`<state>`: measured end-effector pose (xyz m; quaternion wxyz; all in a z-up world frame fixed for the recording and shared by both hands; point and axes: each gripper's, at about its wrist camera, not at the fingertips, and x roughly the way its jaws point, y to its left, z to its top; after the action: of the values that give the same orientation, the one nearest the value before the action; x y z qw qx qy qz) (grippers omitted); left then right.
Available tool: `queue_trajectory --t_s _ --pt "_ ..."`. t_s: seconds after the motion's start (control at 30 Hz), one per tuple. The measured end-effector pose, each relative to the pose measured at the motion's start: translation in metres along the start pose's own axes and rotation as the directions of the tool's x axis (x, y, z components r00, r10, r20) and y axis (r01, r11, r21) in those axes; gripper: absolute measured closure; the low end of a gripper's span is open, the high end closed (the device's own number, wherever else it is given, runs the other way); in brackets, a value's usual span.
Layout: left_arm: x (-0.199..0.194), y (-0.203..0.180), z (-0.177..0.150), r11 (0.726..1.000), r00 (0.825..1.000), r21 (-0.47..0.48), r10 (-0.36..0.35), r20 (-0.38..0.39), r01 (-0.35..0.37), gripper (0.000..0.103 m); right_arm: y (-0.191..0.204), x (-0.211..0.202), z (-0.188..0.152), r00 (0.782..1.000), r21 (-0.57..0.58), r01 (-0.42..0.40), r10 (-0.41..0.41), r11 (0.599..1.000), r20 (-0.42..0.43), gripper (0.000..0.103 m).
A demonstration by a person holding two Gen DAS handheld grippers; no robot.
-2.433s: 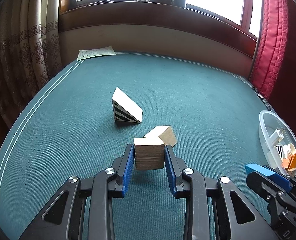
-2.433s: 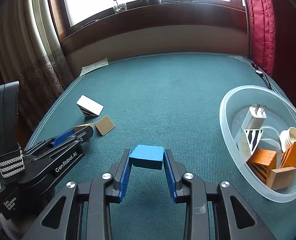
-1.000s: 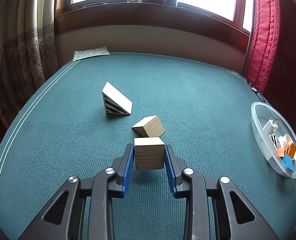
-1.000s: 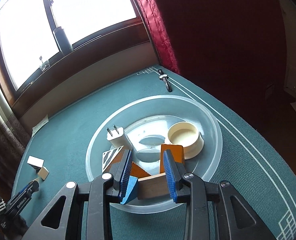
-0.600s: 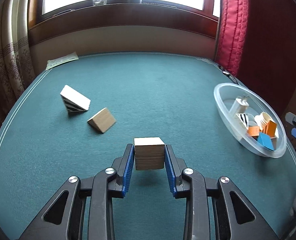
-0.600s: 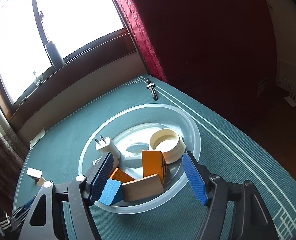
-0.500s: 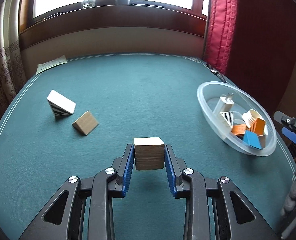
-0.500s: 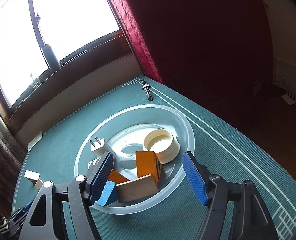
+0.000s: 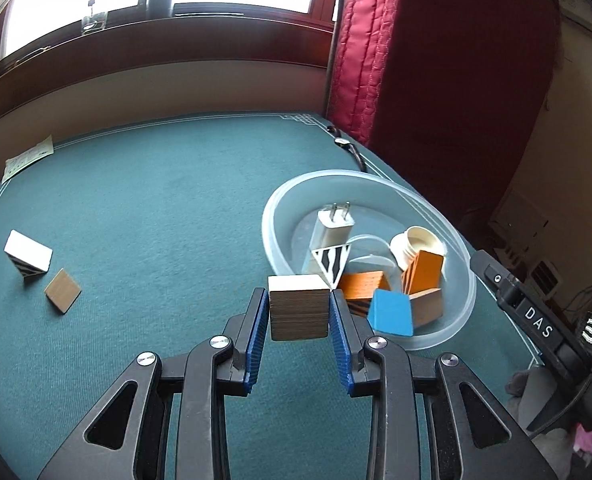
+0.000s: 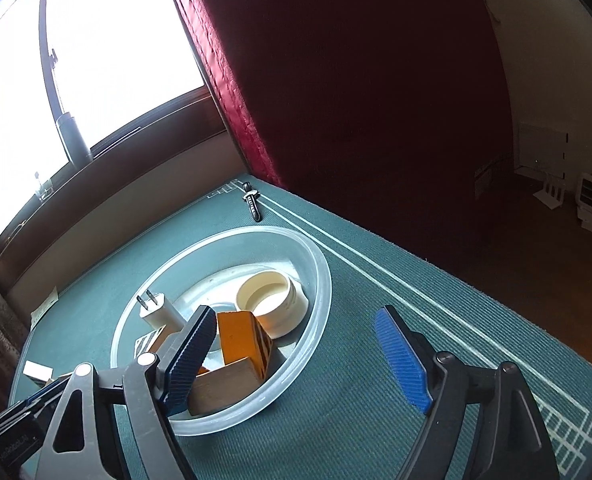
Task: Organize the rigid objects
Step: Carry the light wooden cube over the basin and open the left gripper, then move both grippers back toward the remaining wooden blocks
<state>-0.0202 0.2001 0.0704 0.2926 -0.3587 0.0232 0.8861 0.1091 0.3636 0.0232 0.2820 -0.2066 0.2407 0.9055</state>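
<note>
A plywood block is clamped between the pads of the left gripper and carried clear of the green table, just short of the clear bowl, presumably for deposit. The right gripper, jaws opening with nothing between them, hangs at the bowl's near rim. The bowl is crowded: blue block, orange blocks, charger. Two blocks remain well apart.

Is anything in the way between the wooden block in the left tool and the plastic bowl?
Nothing visible blocks it. The wooden block, gripped in the left tool, is right beside the bowl, with only the near rim to clear; inside, the blue block lies closest.
</note>
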Motion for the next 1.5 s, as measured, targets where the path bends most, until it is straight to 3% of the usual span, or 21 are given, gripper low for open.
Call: queue_trajectory --t_s 0.4,0.43,0.47,0.53,1.03,1.5 --pt "0.024 -0.035 0.009 0.998 0.999 0.045 -0.047 -0.019 0.047 0.071 -0.009 0.001 -0.001 1.0 0.046 -0.01 0.009 0.999 0.008 0.018" --pt "0.026 -0.035 0.009 0.998 0.999 0.039 -0.046 -0.022 0.047 0.066 -0.009 0.001 -0.001 1.0 0.048 -0.01 0.01 0.999 0.008 0.018" --pt "0.027 -0.035 0.01 0.999 0.999 0.028 -0.043 -0.028 0.044 0.054 -0.008 0.0 -0.002 1.0 0.049 -0.011 0.01 0.999 0.007 0.018" --pt "0.027 -0.03 0.009 1.0 0.999 -0.005 -0.028 -0.017 0.028 0.047 -0.008 0.0 -0.002 1.0 0.048 -0.011 0.011 0.999 0.009 0.018" --pt "0.029 -0.008 -0.005 0.999 0.999 -0.032 0.021 -0.026 -0.022 0.047 -0.005 0.0 -0.003 1.0 0.033 -0.003 0.003 0.999 0.014 0.018" --pt "0.017 0.023 -0.01 0.99 0.996 -0.11 0.084 -0.01 -0.084 0.037 0.0 -0.001 -0.005 1.0 0.014 -0.01 0.01 1.0 0.014 0.017"
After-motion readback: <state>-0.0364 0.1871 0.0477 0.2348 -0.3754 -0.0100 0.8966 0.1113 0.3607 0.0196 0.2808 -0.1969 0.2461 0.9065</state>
